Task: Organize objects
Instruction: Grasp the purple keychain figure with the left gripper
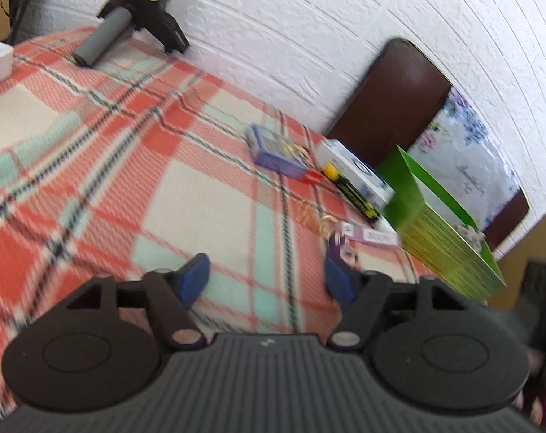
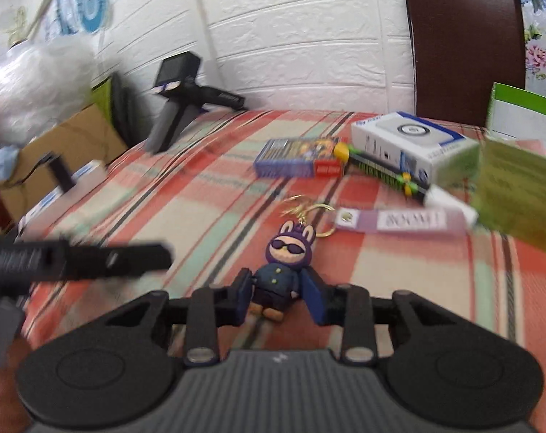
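Right gripper jaws closed on the bunny keychain. Left gripper jaws wide open, empty. Green box at right; contents not visible.

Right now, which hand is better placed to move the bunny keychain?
Right. The right gripper already brackets the bunny keychain, jaws close at its sides. The left gripper is open over bare tablecloth.

I saw a tablecloth plaided in coral red, cream and mint with dark lines. The bunny keychain was purple with a navy suit and black sunglasses. Its tag was lilac, the card box blue and red, the open box green.
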### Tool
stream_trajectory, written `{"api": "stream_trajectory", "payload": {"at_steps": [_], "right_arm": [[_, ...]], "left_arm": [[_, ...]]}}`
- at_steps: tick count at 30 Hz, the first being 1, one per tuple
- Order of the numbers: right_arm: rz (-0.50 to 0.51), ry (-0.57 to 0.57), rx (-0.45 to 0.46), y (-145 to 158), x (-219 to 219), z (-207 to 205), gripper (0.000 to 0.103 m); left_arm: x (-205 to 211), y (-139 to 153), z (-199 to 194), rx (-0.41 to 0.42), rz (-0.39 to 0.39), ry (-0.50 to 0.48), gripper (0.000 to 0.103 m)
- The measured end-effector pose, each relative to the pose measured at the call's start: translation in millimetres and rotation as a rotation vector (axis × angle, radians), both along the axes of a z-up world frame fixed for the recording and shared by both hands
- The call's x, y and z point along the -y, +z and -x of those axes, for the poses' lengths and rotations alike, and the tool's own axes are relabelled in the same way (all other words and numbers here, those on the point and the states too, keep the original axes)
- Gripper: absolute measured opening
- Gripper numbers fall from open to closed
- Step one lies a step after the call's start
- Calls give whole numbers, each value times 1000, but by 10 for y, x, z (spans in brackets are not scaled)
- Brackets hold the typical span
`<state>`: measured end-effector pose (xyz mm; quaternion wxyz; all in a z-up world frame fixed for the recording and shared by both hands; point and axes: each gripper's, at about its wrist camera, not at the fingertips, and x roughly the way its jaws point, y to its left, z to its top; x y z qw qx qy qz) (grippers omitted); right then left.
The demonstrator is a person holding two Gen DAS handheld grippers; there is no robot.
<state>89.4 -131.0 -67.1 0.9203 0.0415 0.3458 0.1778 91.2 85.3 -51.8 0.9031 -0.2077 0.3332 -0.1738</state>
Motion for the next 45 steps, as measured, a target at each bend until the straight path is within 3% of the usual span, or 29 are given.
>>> {"api": "stream_trajectory", "payload": {"at_steps": [2, 6, 9, 12, 14, 16, 20, 22, 24, 25, 26, 27, 30, 33, 34, 36, 38, 41, 45], "right_arm": [[31, 33, 22, 16, 16, 319, 31], [57, 90, 55, 41, 13, 770, 31], [32, 175, 54, 55, -3, 917, 33], [20, 207, 67, 66, -15, 998, 42], [25, 206, 82, 85, 27, 1018, 54], [33, 185, 93, 85, 101, 1022, 55], [-28, 88, 61, 77, 365, 935, 54], [-60, 27, 37, 76, 486, 846, 54], [-95, -14, 19, 100, 571, 737, 54], [-102, -27, 23, 111, 600, 694, 54], [-92, -31, 34, 122, 617, 658, 54], [-74, -30, 50, 150, 601, 613, 54], [-28, -25, 86, 214, 551, 413, 54], [-30, -68, 56, 225, 539, 109, 54], [-30, -78, 41, 210, 525, 3, 54], [-27, -96, 14, 147, 495, -176, 53], [-31, -98, -34, 27, 508, -280, 32], [-35, -115, -25, -23, 574, -167, 24], [-58, -157, -26, 0, 728, 237, 23]], "left_arm": [[80, 11, 49, -36, 31, -46, 85], [349, -4, 126, -109, 75, -166, 86], [579, -2, 212, -111, 26, -215, 86], [780, 34, 280, -94, -87, -231, 83], [872, 55, 321, -72, -201, -219, 59], [867, 53, 325, -58, -269, -200, 43], [592, 43, 221, -99, -199, -135, 29], [460, 52, 212, -120, -149, -107, 32], [381, 84, 262, -141, -91, -109, 57], [375, 108, 308, -132, -76, -119, 74], [403, 142, 374, -114, -79, -128, 84], [448, 170, 425, -98, -93, -141, 87], [684, 158, 448, -112, -137, -206, 87], [853, 66, 382, -146, -181, -212, 86], [900, 75, 393, -125, -212, -211, 83], [969, 74, 404, -93, -284, -201, 63], [945, 59, 404, -69, -303, -199, 55], [838, 56, 364, -68, -279, -207, 54], [749, 89, 311, -61, -310, -153, 50]]}}
